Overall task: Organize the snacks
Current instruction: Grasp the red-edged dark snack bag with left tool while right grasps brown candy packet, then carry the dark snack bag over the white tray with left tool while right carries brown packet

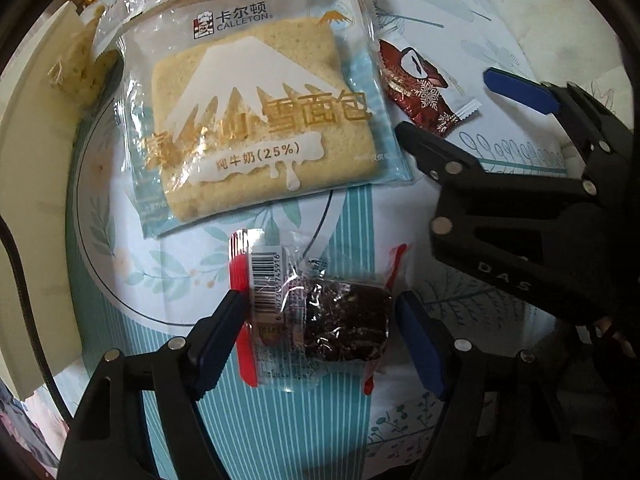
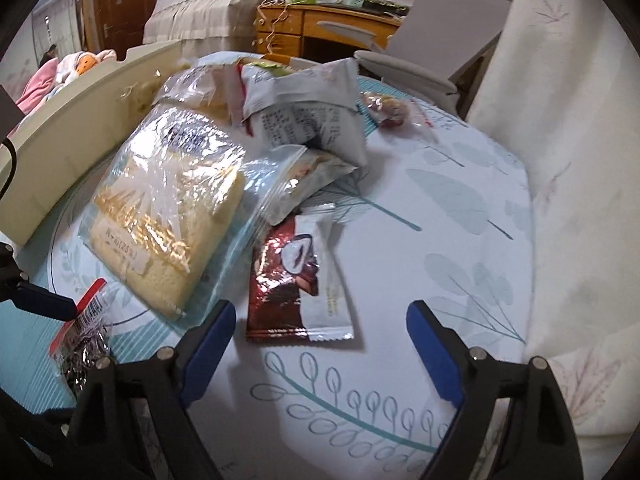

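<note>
My left gripper is open, its blue pads either side of a small clear-wrapped dark brownie snack with red ends and a barcode, lying on the cloth. The snack also shows in the right wrist view. Beyond it lies a large Calleton bread packet, also in the right wrist view. A dark red and white snack packet lies to its right. My right gripper is open just short of that red packet; it also shows in the left wrist view.
More snack bags pile up behind: a grey-white printed bag and a small clear packet. A cream curved board runs along the left. A white cushion rises on the right. A wooden desk and chair stand behind.
</note>
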The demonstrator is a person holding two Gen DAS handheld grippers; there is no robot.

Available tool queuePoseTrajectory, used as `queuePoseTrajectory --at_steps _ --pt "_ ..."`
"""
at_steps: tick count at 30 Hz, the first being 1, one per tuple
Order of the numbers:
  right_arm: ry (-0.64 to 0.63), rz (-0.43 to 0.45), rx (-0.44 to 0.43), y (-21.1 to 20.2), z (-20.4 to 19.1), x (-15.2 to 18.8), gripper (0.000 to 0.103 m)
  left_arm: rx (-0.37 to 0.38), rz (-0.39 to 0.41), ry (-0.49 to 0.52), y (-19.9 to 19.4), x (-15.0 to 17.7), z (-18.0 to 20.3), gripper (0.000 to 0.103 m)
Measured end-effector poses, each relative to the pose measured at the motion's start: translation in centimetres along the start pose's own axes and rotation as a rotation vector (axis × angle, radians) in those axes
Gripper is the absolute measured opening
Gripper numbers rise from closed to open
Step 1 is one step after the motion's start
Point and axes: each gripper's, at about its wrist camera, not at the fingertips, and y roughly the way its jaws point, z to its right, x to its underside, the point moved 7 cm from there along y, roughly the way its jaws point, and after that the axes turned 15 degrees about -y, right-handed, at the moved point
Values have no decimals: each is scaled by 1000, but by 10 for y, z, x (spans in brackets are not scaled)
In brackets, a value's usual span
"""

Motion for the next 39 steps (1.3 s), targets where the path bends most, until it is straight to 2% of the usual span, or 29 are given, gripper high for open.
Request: queuePoseTrajectory --at_steps 4,7,9,11,13,19,25,26,34,39 --pt "-3 -14 -6 6 -1 -7 85 -8 7 2 2 -3 0 75" --pt "2 -10 -22 8 -3 -10 82 -14 13 12 2 -4 0 68" --pt "3 -7 -43 9 -5 -11 75 7 26 19 0 -3 8 60" --pt "3 0 -74 9 -7 -13 60 20 28 19 -3 -2 9 52" --pt "17 5 -103 7 -10 -14 50 37 23 12 -3 -3 12 46" --pt "62 -21 -128 6 -8 -17 49 73 16 -10 -8 -1 10 39" --pt "212 -43 -180 -2 2 -9 46 77 25 -37 -15 -8 -6 38" --pt "236 -49 -184 -4 4 -7 43 76 27 -39 -16 -7 -7 38" --pt "283 -55 -162 -26 3 -1 40 88 88 -53 -46 -8 -22 38" --pt "305 -32 -163 -46 -3 -6 34 76 137 -76 -67 -2 -29 38"
